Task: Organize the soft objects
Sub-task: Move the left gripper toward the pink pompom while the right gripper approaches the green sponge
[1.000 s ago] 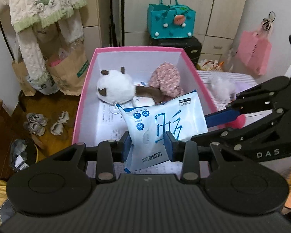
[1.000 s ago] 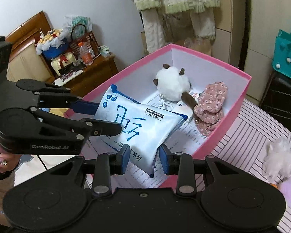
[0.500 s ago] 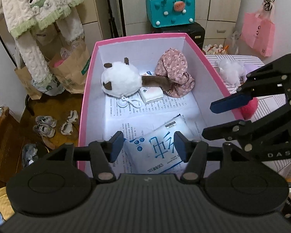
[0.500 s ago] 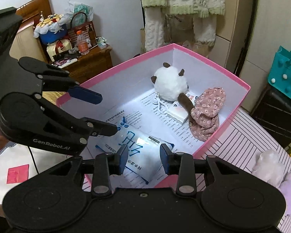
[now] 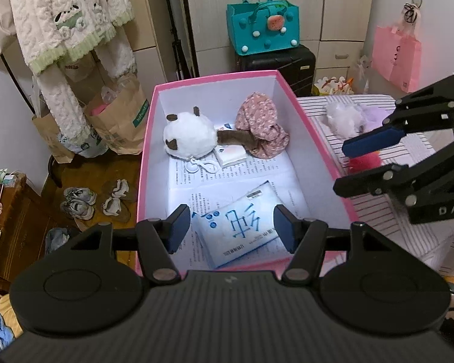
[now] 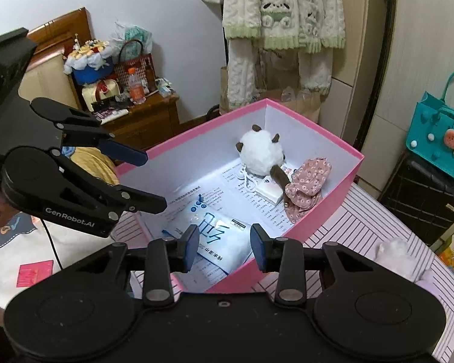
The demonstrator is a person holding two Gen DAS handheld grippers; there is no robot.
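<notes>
A pink box (image 5: 317,139) with a white inside holds a white plush ball with brown ears (image 5: 189,134), a pink floral cloth (image 5: 261,130) and a small white pack (image 5: 230,156). A blue-and-white soft packet (image 5: 237,231) lies flat on the box floor at its near end; it also shows in the right wrist view (image 6: 218,236). My left gripper (image 5: 231,228) is open and empty above the packet. My right gripper (image 6: 222,246) is open and empty over the near box rim (image 6: 236,284).
A white fluffy tuft (image 5: 343,116), a pale purple one (image 5: 375,112) and a pink pom (image 5: 364,163) lie on the striped cloth (image 5: 387,211) right of the box. Paper bags (image 5: 118,121) and shoes (image 5: 77,202) are on the floor at left. A wooden cabinet (image 6: 142,121) stands behind.
Both grippers let go of the soft packet; it dropped onto the box floor. Both grippers then opened and pulled back and up from the box.
</notes>
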